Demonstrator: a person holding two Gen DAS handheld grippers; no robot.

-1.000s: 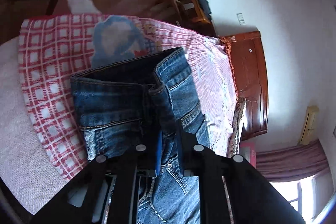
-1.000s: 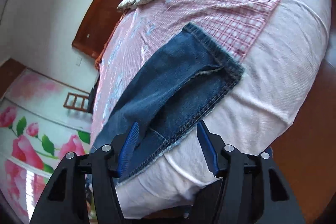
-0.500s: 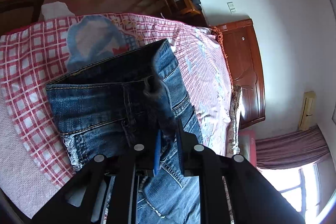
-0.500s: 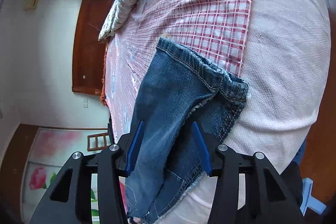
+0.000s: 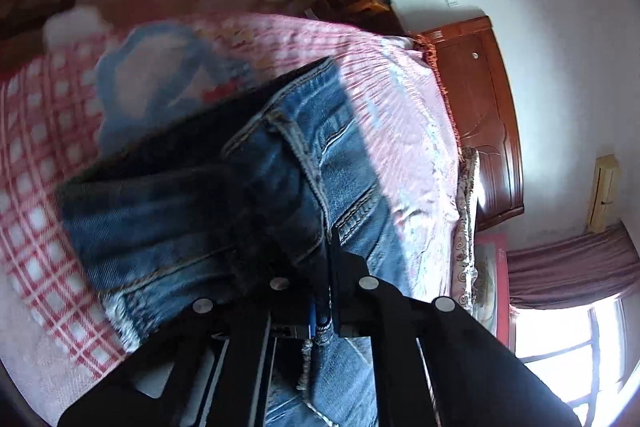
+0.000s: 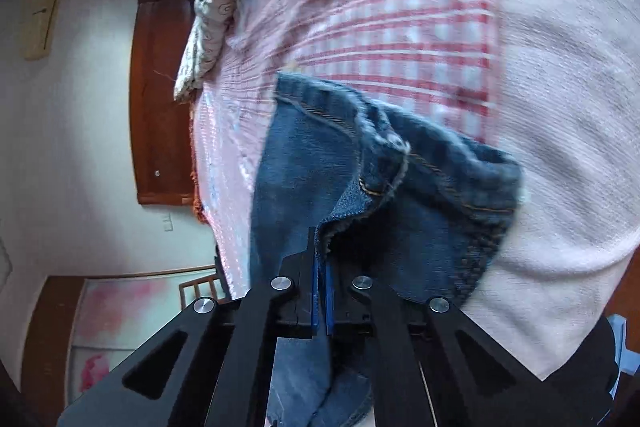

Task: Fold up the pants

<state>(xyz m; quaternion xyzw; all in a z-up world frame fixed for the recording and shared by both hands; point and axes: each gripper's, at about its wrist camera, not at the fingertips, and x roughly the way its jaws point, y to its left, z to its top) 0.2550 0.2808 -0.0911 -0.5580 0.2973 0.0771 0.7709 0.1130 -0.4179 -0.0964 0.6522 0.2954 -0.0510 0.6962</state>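
Jeans point(image 5: 192, 219) lie on the bed point(image 6: 568, 75). Left gripper point(image 5: 322, 291) grasps denim near the waistband; right gripper point(image 6: 322, 267) clenches the leg edge at 6 o'clock. Heavy, limp cloth; grip at seams.

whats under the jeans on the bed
The blue denim jeans lie on a red-and-white checked cover and a pale pink bedspread. What lies directly beneath the denim is hidden.
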